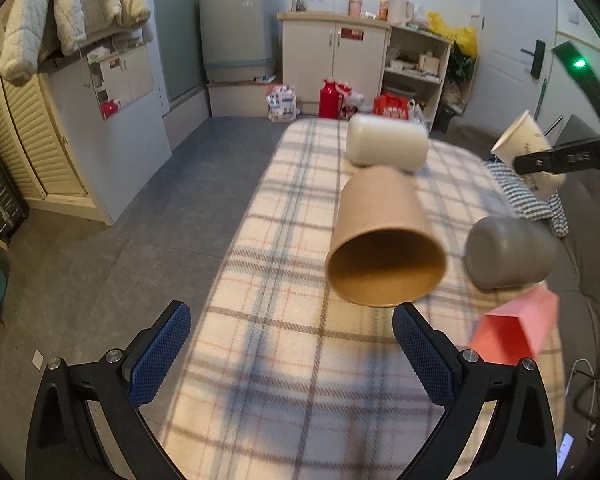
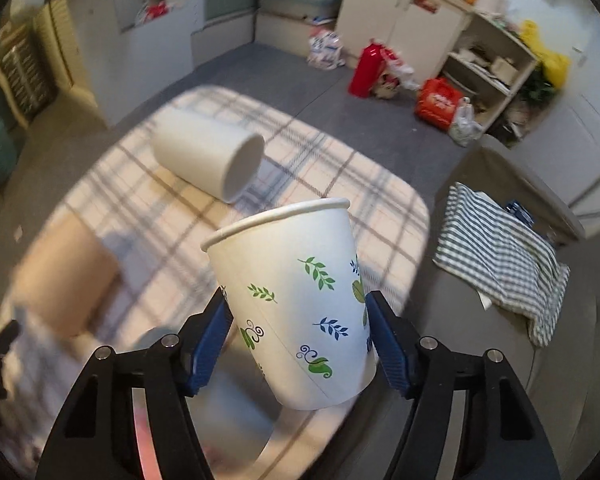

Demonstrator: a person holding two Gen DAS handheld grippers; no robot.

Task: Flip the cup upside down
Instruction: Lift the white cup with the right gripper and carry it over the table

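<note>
My right gripper (image 2: 296, 336) is shut on a white paper cup with leaf prints (image 2: 296, 300), held in the air above the plaid-covered table (image 2: 332, 184), rim up and tilted away. The same cup (image 1: 524, 140) and the right gripper show at the far right of the left wrist view. My left gripper (image 1: 292, 344) is open and empty, low over the plaid cloth (image 1: 260, 360). A brown paper cup (image 1: 384, 240) lies on its side just ahead of it, mouth toward me.
A white cup (image 1: 386, 146) lies on its side at the table's far end and shows in the right wrist view (image 2: 208, 156). A grey cup (image 1: 508, 252) and a pink box (image 1: 516, 328) lie at right. A striped cloth (image 2: 500, 264) sits on a grey seat.
</note>
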